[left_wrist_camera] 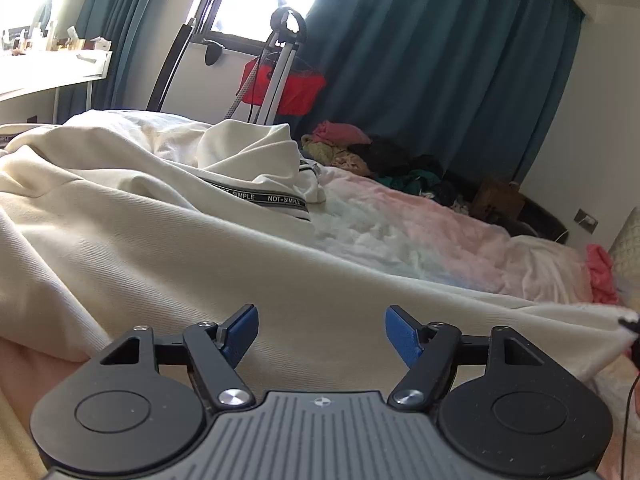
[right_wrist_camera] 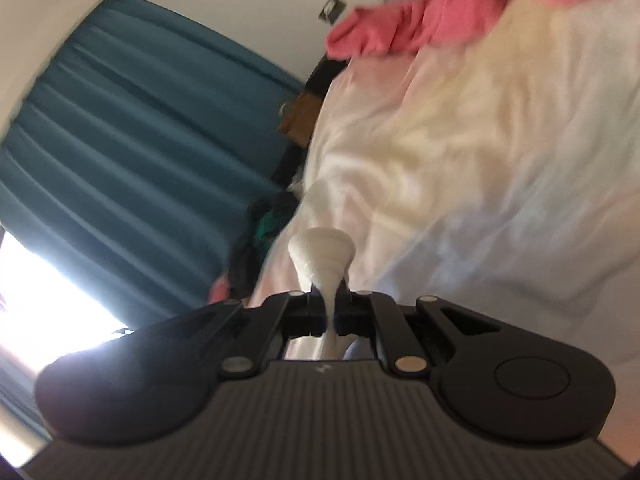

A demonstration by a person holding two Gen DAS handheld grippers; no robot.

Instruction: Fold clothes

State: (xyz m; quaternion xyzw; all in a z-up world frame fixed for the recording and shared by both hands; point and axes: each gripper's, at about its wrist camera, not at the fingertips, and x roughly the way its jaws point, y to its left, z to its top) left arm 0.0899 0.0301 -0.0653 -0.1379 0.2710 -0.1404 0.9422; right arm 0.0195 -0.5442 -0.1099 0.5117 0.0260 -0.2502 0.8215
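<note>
My left tool [left_wrist_camera: 321, 334] hangs open over the cream garment [left_wrist_camera: 168, 248], which fills the lower left of the frame on the bed [left_wrist_camera: 420, 232]. My right tool [right_wrist_camera: 329, 308] is clamped on a bunched corner of it, frame centre.

A cream garment [left_wrist_camera: 132, 240] of ribbed knit lies spread and rumpled across the bed, with a black band printed "NOT-SIMPLE" running over it and one part bunched up in a peak near the far side. Its near edge stretches away to the right, drawn up off the bed, and a corner [right_wrist_camera: 322, 256] is pinched into a narrow twisted tuft
</note>
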